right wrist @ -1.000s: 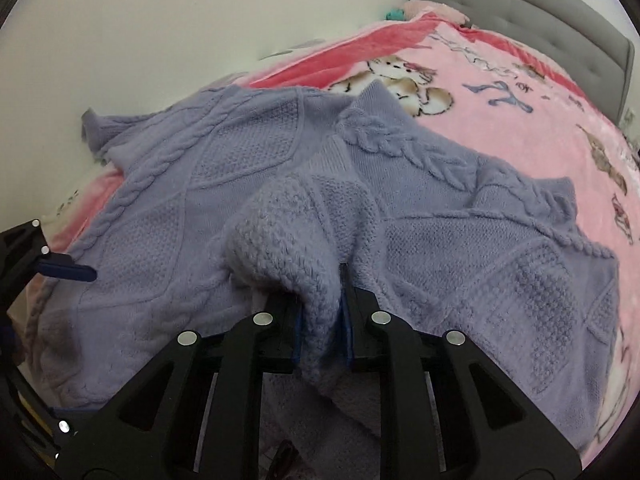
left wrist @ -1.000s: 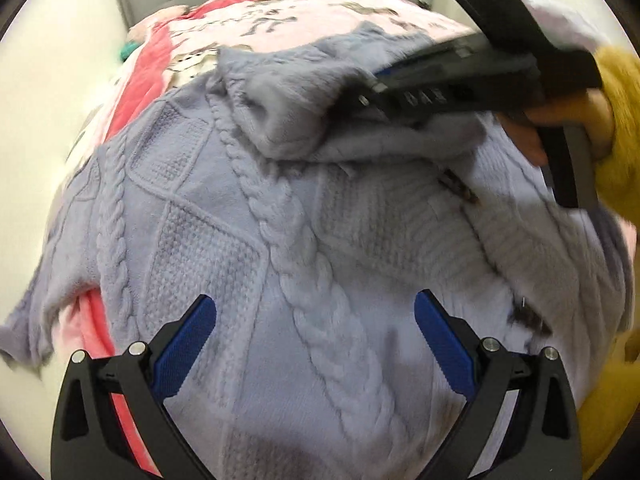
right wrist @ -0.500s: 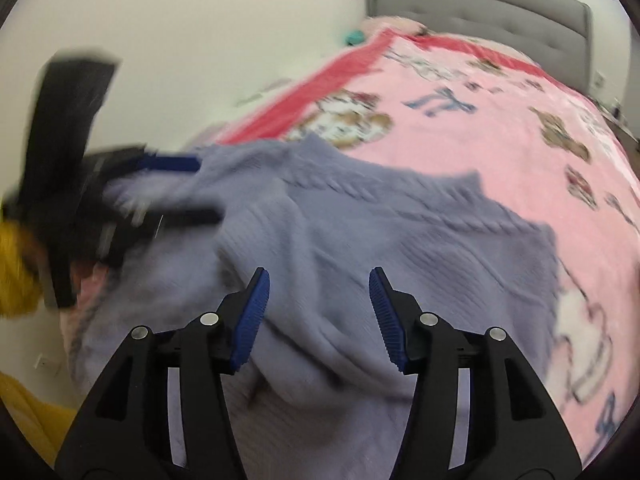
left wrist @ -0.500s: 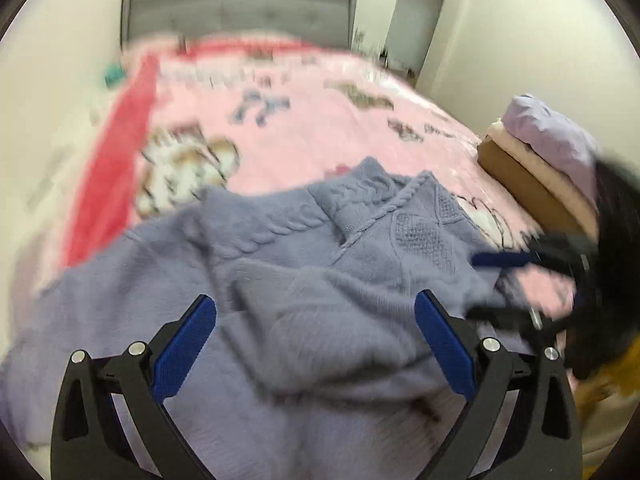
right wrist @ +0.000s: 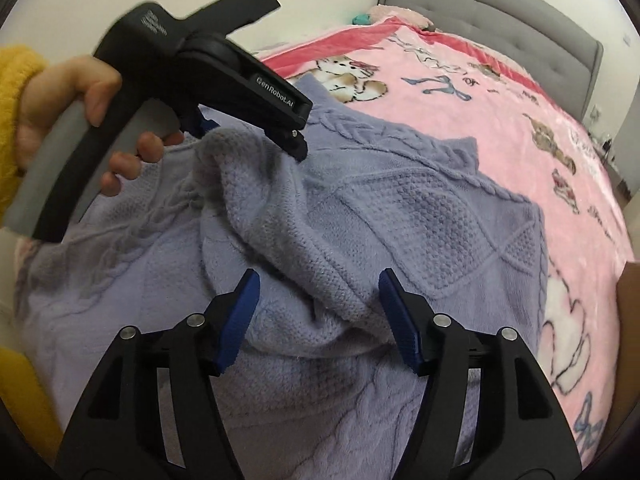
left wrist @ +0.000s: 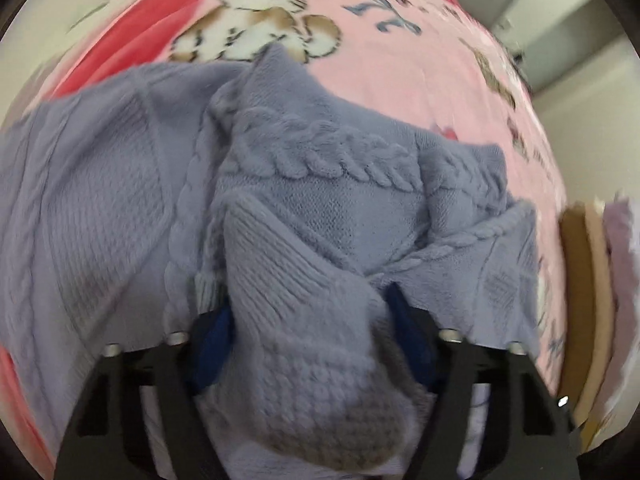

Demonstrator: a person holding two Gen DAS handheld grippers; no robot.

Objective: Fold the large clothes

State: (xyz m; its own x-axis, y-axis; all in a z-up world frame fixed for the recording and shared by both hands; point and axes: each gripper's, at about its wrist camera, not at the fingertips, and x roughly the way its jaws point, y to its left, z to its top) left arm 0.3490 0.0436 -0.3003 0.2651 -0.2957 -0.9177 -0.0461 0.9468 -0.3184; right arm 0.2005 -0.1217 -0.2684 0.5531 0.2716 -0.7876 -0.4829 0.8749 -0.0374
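- One lavender cable-knit sweater [right wrist: 420, 216] lies on the bed, spread over one pink blanket [right wrist: 500, 92] printed with cartoon animals; it covers the near part of the blanket, and the grey headboard [right wrist: 492, 20] stands at the far end.
- Two grippers are in view, one in each hand.
- The left gripper [left wrist: 310, 346] has a thick ribbed fold of the sweater bunched between its two blue pads [left wrist: 214, 340]; its jaws are closing on that fold, and the knit fills the gap from pad to pad.
- From the right wrist view the same left gripper [right wrist: 248, 124] points down at the raised fold, held by one hand [right wrist: 80, 120] in a yellow sleeve [right wrist: 12, 92].
- The right gripper [right wrist: 318, 320] hovers over the sweater with its two blue pads [right wrist: 240, 316] apart; the jaws are opening, and a rolled edge of knit lies between them without either pad pressing it.
- The sweater's long axis runs roughly across the bed, left to right in the right wrist view; which end is the neck I cannot tell.
- One stack of folded fabrics [left wrist: 592, 300], brown, tan and lilac, shows at the right edge of the left wrist view.
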